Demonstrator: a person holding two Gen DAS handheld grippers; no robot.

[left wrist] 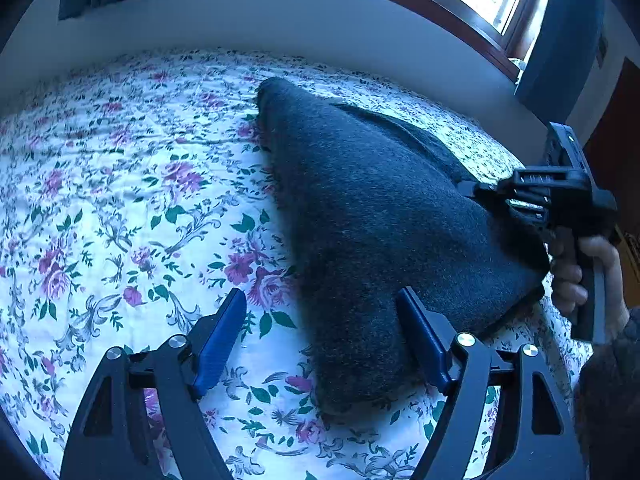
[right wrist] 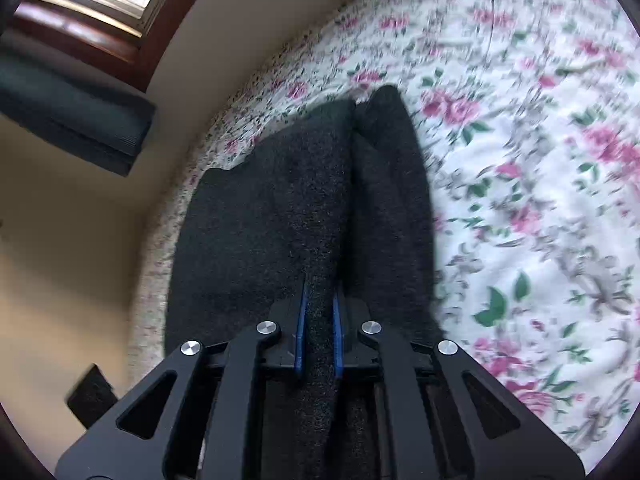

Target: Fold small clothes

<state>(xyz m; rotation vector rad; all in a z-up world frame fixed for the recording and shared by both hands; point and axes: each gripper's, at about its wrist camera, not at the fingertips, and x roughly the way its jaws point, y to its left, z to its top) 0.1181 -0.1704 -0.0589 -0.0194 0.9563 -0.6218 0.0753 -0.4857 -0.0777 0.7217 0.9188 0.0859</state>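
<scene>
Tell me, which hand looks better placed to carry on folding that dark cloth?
Probably the right. The right gripper is already clamped on a fold of the dark garment, lifting it off the floral bedspread. The left gripper hangs open over the cloth's near end, holding nothing.

A bed covered by a white quilted spread printed with pink flowers (left wrist: 120, 184) carries one dark grey fleecy garment (left wrist: 368, 216), lying ahead of the left tongs (left wrist: 322, 312).
</scene>
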